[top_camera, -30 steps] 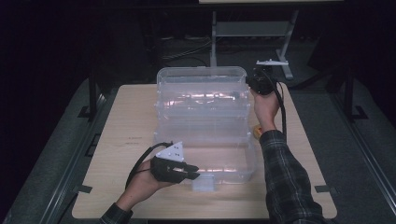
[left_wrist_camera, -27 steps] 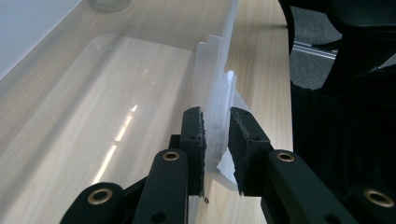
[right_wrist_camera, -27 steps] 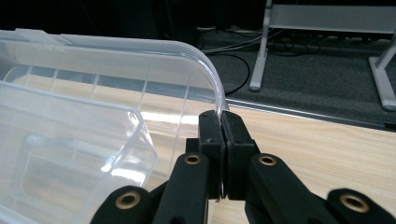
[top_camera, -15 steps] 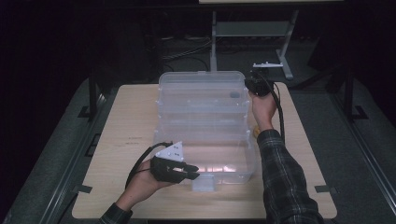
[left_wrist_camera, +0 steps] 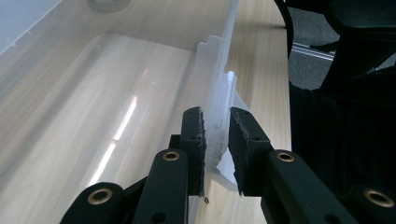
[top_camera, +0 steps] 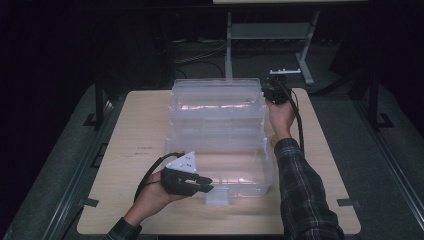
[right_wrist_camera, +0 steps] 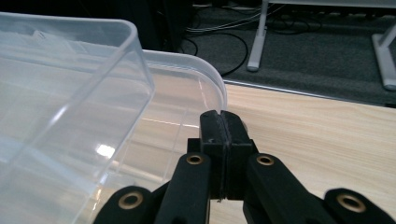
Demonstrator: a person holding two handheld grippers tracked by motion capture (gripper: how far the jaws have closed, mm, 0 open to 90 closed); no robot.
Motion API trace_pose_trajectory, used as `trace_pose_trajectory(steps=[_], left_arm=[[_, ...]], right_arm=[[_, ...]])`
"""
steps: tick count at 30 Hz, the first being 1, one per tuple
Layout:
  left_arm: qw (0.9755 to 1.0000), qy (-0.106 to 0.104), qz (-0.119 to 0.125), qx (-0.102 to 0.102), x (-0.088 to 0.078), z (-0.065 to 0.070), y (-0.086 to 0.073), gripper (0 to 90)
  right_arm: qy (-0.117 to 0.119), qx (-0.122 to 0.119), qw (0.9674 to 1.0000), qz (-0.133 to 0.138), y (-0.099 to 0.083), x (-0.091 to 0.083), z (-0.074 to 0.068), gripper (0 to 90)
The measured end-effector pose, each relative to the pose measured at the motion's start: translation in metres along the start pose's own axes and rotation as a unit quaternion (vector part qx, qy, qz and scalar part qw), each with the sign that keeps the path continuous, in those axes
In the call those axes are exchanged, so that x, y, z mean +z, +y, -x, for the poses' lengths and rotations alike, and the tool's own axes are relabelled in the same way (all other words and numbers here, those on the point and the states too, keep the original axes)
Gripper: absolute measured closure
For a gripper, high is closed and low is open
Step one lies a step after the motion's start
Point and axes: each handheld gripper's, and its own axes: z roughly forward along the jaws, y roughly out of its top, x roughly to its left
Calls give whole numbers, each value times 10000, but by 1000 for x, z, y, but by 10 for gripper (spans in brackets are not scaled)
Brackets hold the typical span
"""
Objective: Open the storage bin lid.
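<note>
A clear plastic box (top_camera: 220, 170) stands mid-table, its clear lid (top_camera: 215, 95) tilted up over the back half. My left gripper (top_camera: 209, 187) is at the box's front wall. In the left gripper view its jaws (left_wrist_camera: 216, 116) are shut on the front latch tab (left_wrist_camera: 219, 93) of that wall. My right gripper (top_camera: 270, 92) sits at the back right corner. In the right gripper view it (right_wrist_camera: 222, 116) is shut, pads pressed together with nothing visible between them, beside the box rim (right_wrist_camera: 205, 74) and the raised lid (right_wrist_camera: 70, 70).
The wooden table (top_camera: 135, 130) has bare surface left and right of the box. A metal stand (top_camera: 230, 35) and cables lie on the dark floor behind. A person's plaid sleeve (top_camera: 300, 190) crosses the table's right side.
My right hand has sunk slightly and shifted left at the back corner, and the lid's top edge sits lower than before. The left hand has stayed put.
</note>
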Motion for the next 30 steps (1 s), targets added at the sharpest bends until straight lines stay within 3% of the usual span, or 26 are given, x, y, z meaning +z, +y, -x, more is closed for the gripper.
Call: trace_pose_trajectory(steps=[4,12,24,30], left_arm=[[10000,-12,21,5,0,-1,-1,759],[10000,-22,27,-21,0,-1,-1,759],[9999,-65,36,-76,0,-2,-1,760],[9997,-147,69,-181,0,-5,-2,760]], right_arm=[[201,45,9998,37,0,-4,5,895],[234,35,9997,112,5,-21,10,722],[149,-229,9996,-121,7,-50,18,498],[132,-283,9993,-187,0,-61,25,433]])
